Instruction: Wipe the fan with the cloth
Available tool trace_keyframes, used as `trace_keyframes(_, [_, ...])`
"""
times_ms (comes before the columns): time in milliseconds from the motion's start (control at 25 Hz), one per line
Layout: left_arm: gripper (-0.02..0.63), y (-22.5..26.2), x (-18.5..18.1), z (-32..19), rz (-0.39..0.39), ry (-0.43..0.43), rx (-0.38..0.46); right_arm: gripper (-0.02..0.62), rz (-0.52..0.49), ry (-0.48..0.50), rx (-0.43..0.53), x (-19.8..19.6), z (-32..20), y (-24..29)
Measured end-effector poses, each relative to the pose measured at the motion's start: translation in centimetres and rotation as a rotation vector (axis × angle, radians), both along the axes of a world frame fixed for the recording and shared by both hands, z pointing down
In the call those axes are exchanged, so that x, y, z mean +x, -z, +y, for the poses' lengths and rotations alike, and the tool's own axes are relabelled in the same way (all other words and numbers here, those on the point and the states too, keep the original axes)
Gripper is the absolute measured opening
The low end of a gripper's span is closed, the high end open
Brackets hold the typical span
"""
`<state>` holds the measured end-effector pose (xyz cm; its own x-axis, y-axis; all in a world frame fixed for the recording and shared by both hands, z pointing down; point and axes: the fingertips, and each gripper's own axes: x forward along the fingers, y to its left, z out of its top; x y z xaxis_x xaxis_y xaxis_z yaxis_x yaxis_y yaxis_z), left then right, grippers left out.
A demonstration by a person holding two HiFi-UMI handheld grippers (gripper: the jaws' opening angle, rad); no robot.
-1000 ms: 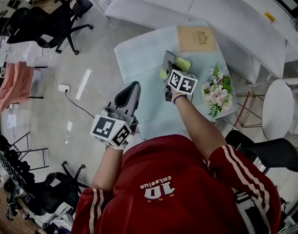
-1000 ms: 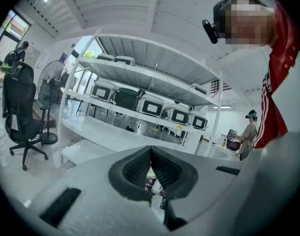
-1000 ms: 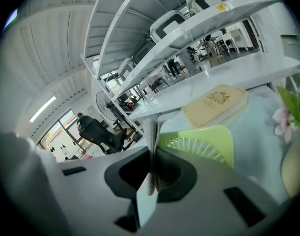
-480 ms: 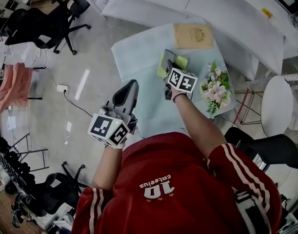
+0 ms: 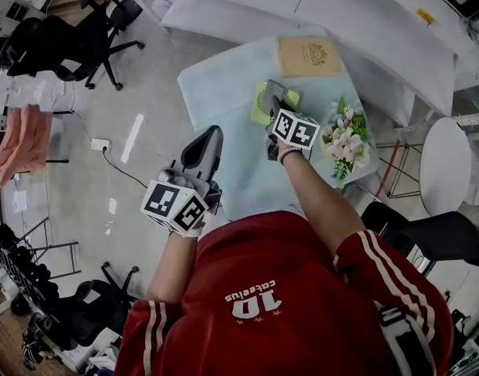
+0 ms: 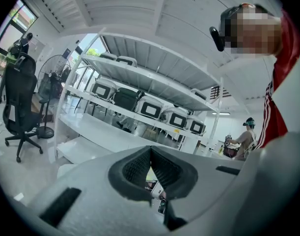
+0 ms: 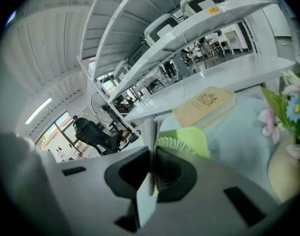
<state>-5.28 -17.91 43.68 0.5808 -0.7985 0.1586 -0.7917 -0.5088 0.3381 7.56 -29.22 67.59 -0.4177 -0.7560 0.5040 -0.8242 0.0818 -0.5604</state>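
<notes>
You stand at a table (image 5: 223, 92) with a pale blue cover, in a big room with a grey floor, black chairs (image 5: 67, 41) and white shelves (image 6: 140, 87). A book (image 5: 308, 56) and flowers (image 5: 345, 143) sit on the table. Your right gripper (image 7: 152, 154) is clamped on the cloth (image 7: 150, 132), which sticks up thin between the jaws. The green fan (image 7: 194, 139) lies on the table just past those jaws, very near the cloth. Your left gripper (image 6: 150, 167) is closed with nothing in it, held up beside the table and away from the fan.
</notes>
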Motion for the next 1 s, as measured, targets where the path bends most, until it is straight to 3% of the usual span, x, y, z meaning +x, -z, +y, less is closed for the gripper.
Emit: trace_keyframes(1000, [0.003,0.8,3.1,-0.1,-0.005,-0.096,0.009,0.023,0.047,-0.069,0.01,4.3,1.3,0.6])
